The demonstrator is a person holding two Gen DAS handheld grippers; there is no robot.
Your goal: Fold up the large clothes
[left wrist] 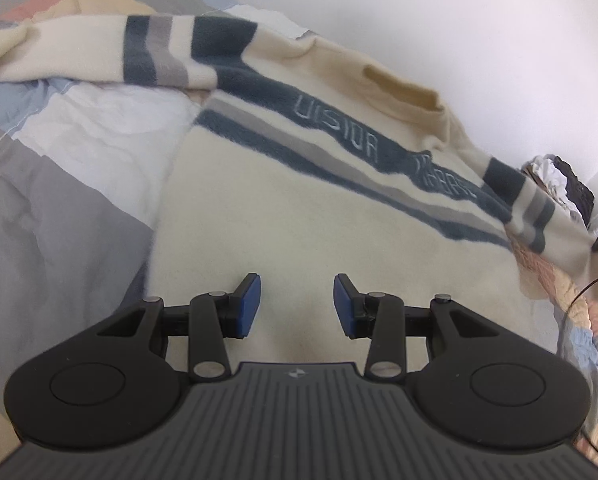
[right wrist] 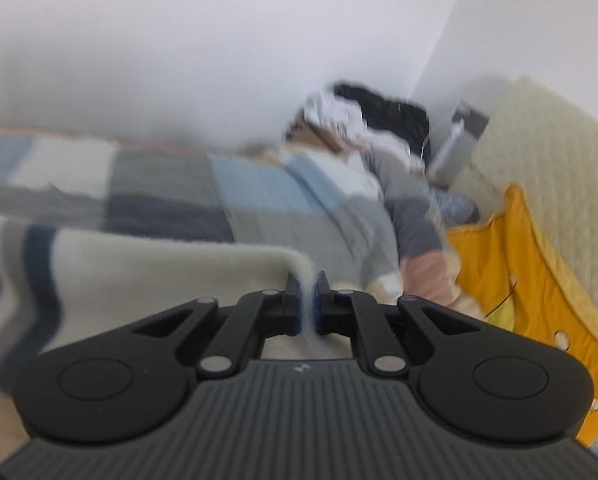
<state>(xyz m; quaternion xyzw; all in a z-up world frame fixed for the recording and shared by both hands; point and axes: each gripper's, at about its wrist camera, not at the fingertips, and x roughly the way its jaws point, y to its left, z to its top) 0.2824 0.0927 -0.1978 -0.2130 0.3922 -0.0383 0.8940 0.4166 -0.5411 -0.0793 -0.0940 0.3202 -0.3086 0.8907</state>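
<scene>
My left gripper (left wrist: 297, 306) hangs with jaws apart over the cream fleece sweater with dark stripes (left wrist: 299, 208), lying flat on the patchwork bed quilt (left wrist: 59, 200), collar toward the wall; my right gripper (right wrist: 307, 304) pinches its edge.

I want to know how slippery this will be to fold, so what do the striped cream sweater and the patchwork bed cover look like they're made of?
The sweater looks like thick fleece or brushed knit, matte: its surface is fuzzy and the stripe edges are soft. Where the right gripper has its jaws shut on an edge, the fabric looks plush. The bed cover looks like thin, smooth woven cotton or a blend: fine wrinkles, stitched seams between flat colour patches.
</scene>
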